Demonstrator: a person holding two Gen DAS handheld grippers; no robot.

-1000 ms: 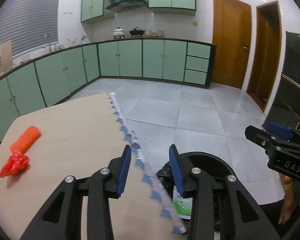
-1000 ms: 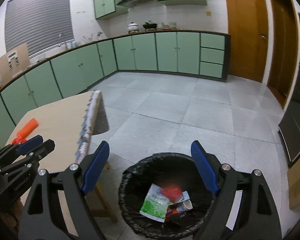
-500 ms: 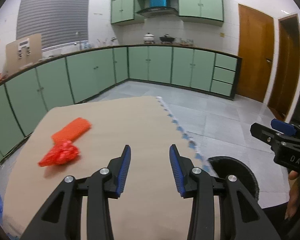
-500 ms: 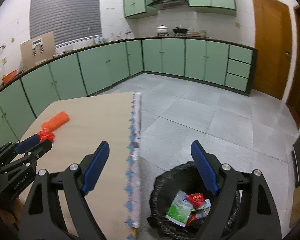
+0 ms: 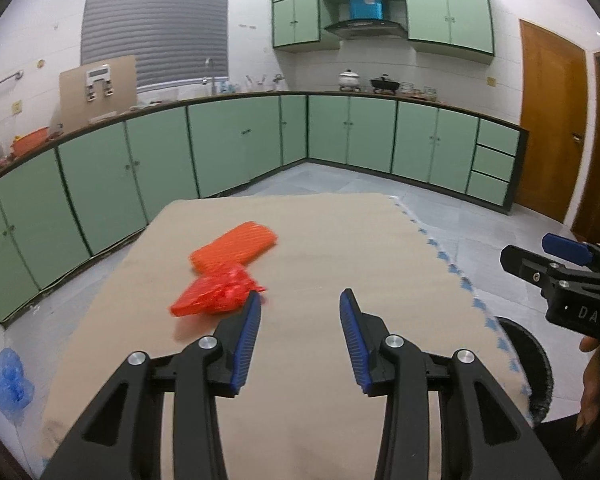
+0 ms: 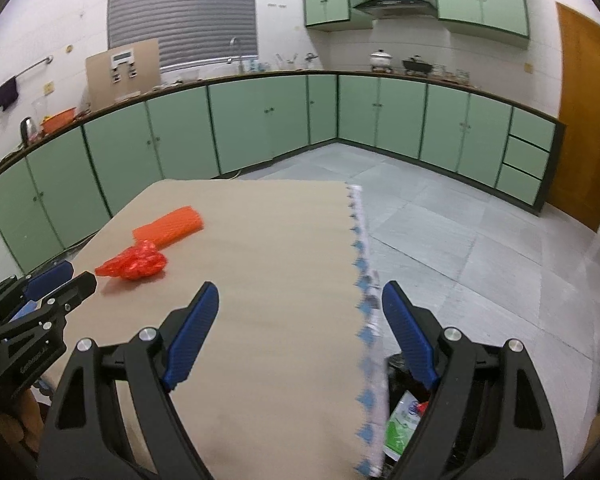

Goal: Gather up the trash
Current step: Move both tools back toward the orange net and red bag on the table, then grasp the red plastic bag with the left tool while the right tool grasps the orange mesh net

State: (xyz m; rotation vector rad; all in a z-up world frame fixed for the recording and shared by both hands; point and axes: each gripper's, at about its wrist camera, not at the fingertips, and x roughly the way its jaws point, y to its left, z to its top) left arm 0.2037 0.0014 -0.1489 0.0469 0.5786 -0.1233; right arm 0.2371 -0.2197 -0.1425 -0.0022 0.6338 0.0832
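A crumpled red plastic wrapper (image 5: 214, 295) lies on the beige table (image 5: 340, 248), with an orange ribbed packet (image 5: 236, 246) just behind it. Both also show in the right wrist view: the wrapper (image 6: 134, 265) and the packet (image 6: 168, 226). My left gripper (image 5: 298, 312) is open and empty, just right of and near the red wrapper. My right gripper (image 6: 298, 312) is open and empty over the table's right edge. The black-bagged trash bin (image 5: 530, 360) stands on the floor to the right of the table, with trash inside (image 6: 404, 424).
The table's right edge carries a white strip with blue triangles (image 6: 364, 280). Green cabinets (image 5: 228, 152) line the walls. A blue bag (image 5: 8, 380) lies on the floor to the left. Wooden doors (image 5: 552, 120) are at right. Grey tiled floor (image 6: 480, 240) lies beyond the table.
Both grippers have swung left from over the trash bin toward the table. The red wrapper and orange packet now sit closer to the left gripper. Both stay open.
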